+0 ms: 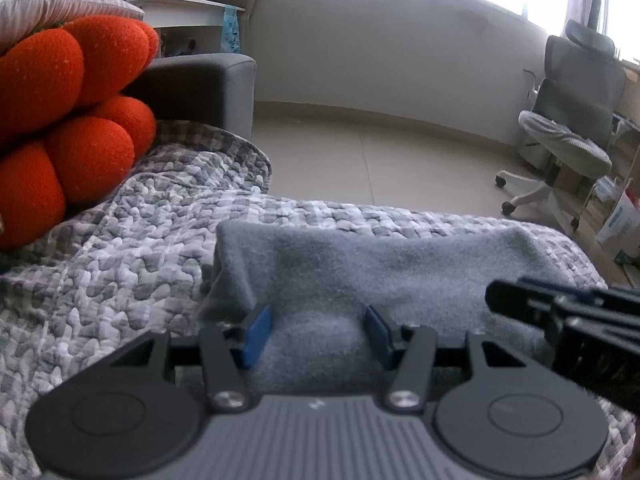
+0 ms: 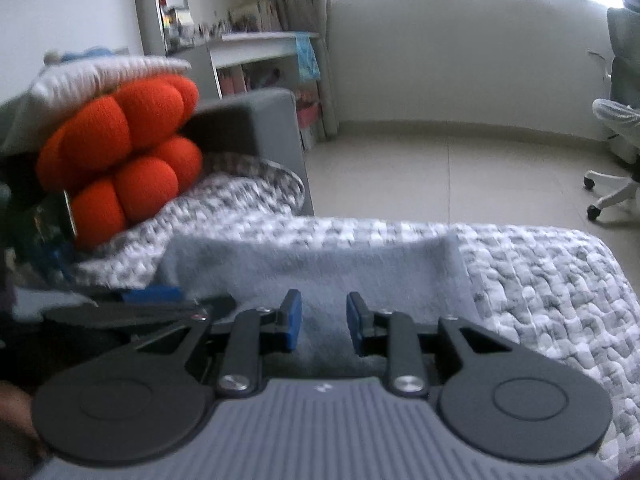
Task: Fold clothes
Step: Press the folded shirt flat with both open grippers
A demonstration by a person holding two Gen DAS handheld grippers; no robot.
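Lying flat on the grey-and-white checked quilt, the folded grey fleece garment spans the near part of the bed, long side running left to right, its far edge near the quilt's edge. Same garment in the right wrist view, left end close to the orange cushion.

Left gripper: jaws apart, blue pads spread wide over the garment's near edge, fleece visible between them. Nothing clamped. Whether the pads touch the fabric is unclear.

Right gripper: jaws apart too, gap narrower than on the left, blue pads above the garment's near edge, nothing between them but fleece below. Contact also unclear.

Both grippers sit side by side at the near edge. The right one shows as a dark blurred body at the right edge of the left wrist view; the left one shows at the left edge of the right wrist view.

Surroundings: orange segmented plush cushion stacked on the quilt's left side, a white ribbed pillow on top of it. Grey sofa arm behind. Beige tiled floor beyond the bed, grey office chair on white castor base at right, white shelving with books near the curtain.
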